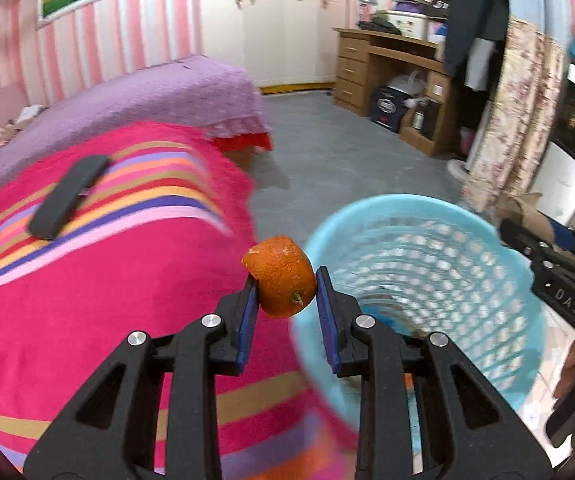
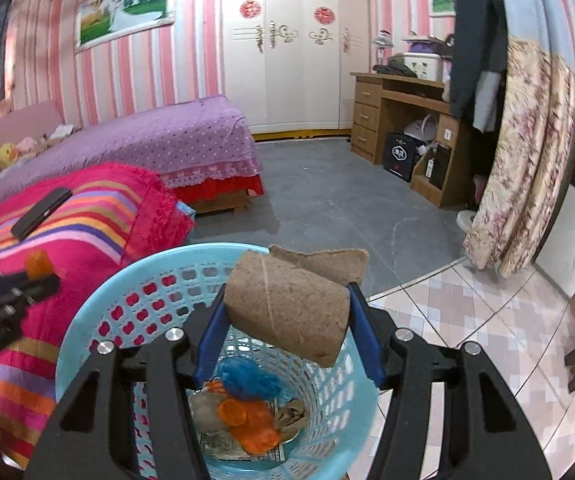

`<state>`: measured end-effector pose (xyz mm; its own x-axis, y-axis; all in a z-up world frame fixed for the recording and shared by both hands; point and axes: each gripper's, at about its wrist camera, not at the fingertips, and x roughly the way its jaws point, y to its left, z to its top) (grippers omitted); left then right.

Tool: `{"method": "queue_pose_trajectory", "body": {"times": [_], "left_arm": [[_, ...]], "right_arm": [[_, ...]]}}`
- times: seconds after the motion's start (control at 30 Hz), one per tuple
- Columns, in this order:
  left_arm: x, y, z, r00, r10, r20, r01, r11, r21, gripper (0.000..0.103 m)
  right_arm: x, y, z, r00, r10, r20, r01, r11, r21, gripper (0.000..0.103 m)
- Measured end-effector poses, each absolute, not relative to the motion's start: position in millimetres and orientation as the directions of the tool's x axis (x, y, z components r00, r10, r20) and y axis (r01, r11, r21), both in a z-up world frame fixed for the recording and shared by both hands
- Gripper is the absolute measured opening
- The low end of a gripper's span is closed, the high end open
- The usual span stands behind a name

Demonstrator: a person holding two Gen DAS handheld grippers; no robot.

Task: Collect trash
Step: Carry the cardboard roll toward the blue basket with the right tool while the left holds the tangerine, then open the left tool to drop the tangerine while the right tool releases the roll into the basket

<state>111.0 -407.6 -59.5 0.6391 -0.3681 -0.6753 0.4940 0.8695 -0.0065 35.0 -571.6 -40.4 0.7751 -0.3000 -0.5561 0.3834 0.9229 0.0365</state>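
Risk: we note left gripper (image 1: pixel 285 280) pinching orange peel (image 1: pixel 281 276) beside basket (image 1: pixel 527 280) | right gripper (image 2: pixel 287 300) clamps cardboard roll (image 2: pixel 287 304) | early release drops peel on blanket (image 1: pixel 107 280).

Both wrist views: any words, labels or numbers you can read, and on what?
"DAS": on the black body of the right hand-held gripper, left wrist view.
Dark bag under the desk: white emblem, too small to read.
Red round signs on the wardrobe: too blurred to read.

"DAS" on right claw (image 1: pixel 507 232) body; no other legible txt.
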Motion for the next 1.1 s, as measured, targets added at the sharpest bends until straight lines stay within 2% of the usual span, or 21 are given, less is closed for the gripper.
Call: {"method": "queue_pose_trajectory", "body": {"times": [0.27, 0.3, 0.37, 0.43, 0.57, 0.77, 0.93, 1.0, 1.03, 1.1], "left_arm": [[105, -456, -64, 0.601, -0.399, -0.693, 0.542, 0.84, -0.013, 0.03], [104, -459, -63, 0.601, -0.399, -0.692, 0.544, 0.839, -0.011, 0.034], [104, -459, -61, 0.609, -0.394, -0.689, 0.539, 0.842, -0.006, 0.067], [104, -454, -58, 0.637, -0.381, -0.67, 0.517, 0.856, 0.003, 0.078], [107, -436, -51, 0.67, -0.353, -0.653, 0.484, 0.875, 0.024, 0.088], [113, -398, -47, 0.704, -0.315, -0.637, 0.424, 0.906, 0.02, 0.091], [118, -366, -41, 0.718, -0.295, -0.63, 0.383, 0.924, 0.003, 0.092], [121, -351, -38, 0.73, -0.276, -0.625, 0.361, 0.933, 0.009, 0.093], [121, -345, -38, 0.735, -0.27, -0.622, 0.353, 0.936, 0.01, 0.093], [123, -333, -34, 0.744, -0.257, -0.617, 0.338, 0.941, 0.016, 0.093]], "right_arm": [[25, -585, -43, 0.772, -0.315, -0.552, 0.411, 0.91, 0.056, 0.056], [23, -587, -43, 0.773, -0.314, -0.551, 0.412, 0.909, 0.061, 0.056], [22, -588, -43, 0.775, -0.312, -0.549, 0.413, 0.908, 0.067, 0.056], [22, -589, -43, 0.775, -0.311, -0.55, 0.412, 0.909, 0.065, 0.056], [23, -589, -44, 0.772, -0.309, -0.555, 0.41, 0.91, 0.065, 0.056], [38, -573, -41, 0.782, -0.298, -0.548, 0.386, 0.921, 0.05, 0.059], [56, -556, -41, 0.769, -0.297, -0.566, 0.372, 0.928, 0.019, 0.085], [60, -549, -40, 0.768, -0.296, -0.568, 0.367, 0.93, 0.013, 0.087], [64, -543, -38, 0.762, -0.307, -0.57, 0.372, 0.928, -0.003, 0.093], [67, -536, -36, 0.76, -0.318, -0.567, 0.378, 0.926, -0.013, 0.097]]}}
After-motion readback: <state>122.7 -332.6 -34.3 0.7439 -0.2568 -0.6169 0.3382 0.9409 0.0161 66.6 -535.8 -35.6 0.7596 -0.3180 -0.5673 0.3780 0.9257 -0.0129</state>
